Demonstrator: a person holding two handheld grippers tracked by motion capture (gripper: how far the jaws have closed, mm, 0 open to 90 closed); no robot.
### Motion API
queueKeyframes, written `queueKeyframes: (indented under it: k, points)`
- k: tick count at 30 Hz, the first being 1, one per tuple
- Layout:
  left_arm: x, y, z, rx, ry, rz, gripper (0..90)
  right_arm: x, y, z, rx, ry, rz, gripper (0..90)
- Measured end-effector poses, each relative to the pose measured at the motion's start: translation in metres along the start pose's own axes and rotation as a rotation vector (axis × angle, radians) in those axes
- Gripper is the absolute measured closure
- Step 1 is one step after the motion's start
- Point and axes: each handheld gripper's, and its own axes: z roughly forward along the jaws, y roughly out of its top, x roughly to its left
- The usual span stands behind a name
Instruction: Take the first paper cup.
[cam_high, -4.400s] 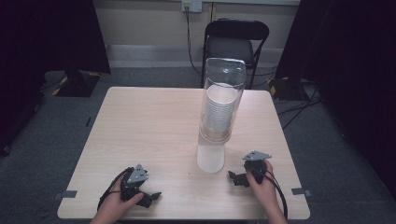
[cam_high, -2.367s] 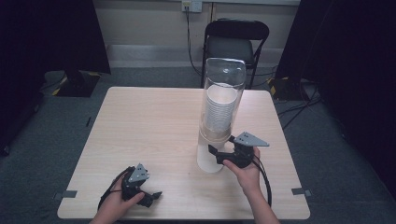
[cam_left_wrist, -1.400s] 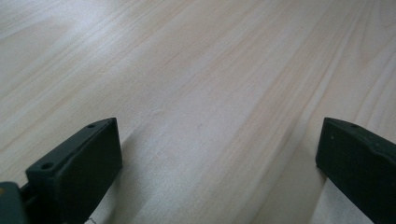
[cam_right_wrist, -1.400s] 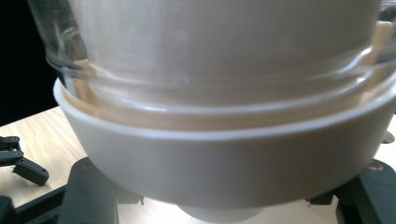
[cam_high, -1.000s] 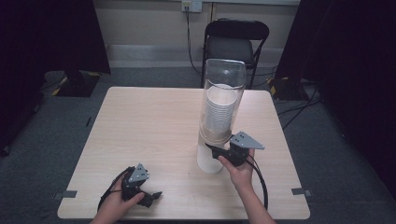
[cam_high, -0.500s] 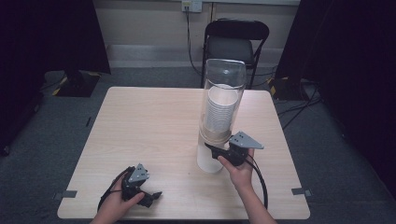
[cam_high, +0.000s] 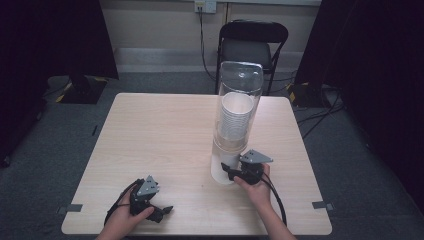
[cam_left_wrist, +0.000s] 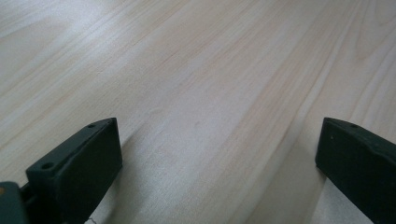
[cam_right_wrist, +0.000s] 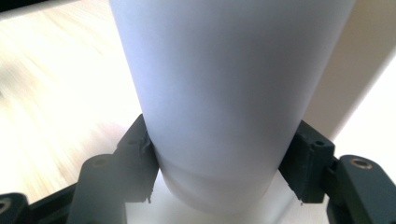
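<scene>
Tall clear cup dispenser (cam_high: 238, 107) upright right of centre on the pale wooden table (cam_high: 160, 145), holding a stack of white cups (cam_high: 235, 120). Lowest white cup (cam_right_wrist: 224, 93), smooth and plain, poking from the bottom, clamped by the right gripper (cam_high: 234, 172). Left gripper (cam_high: 161, 211) spread wide, empty, low over the near edge.
</scene>
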Motion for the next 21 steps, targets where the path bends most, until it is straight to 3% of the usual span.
queueKeyframes:
  k: [3,7,10,16,21]
  points:
    - [0.000,0.000,0.000,0.001,0.002,0.002,0.0,-0.007,0.006,-0.004,0.055,0.027,-0.027,36.5]
    - [0.000,0.000,0.000,0.002,0.001,0.002,0.0,-0.017,-0.008,-0.008,0.152,0.036,-0.079,35.9]
    - [0.000,0.000,0.000,0.001,0.004,0.005,0.0,-0.025,-0.019,-0.015,0.143,0.030,-0.021,35.7]
    - [0.000,0.000,0.000,0.001,0.003,0.000,0.0,-0.036,-0.030,-0.034,0.141,-0.008,-0.011,35.2]
    - [0.000,0.000,0.000,0.001,0.004,0.003,0.0,-0.045,-0.030,-0.046,0.101,-0.046,0.020,34.9]
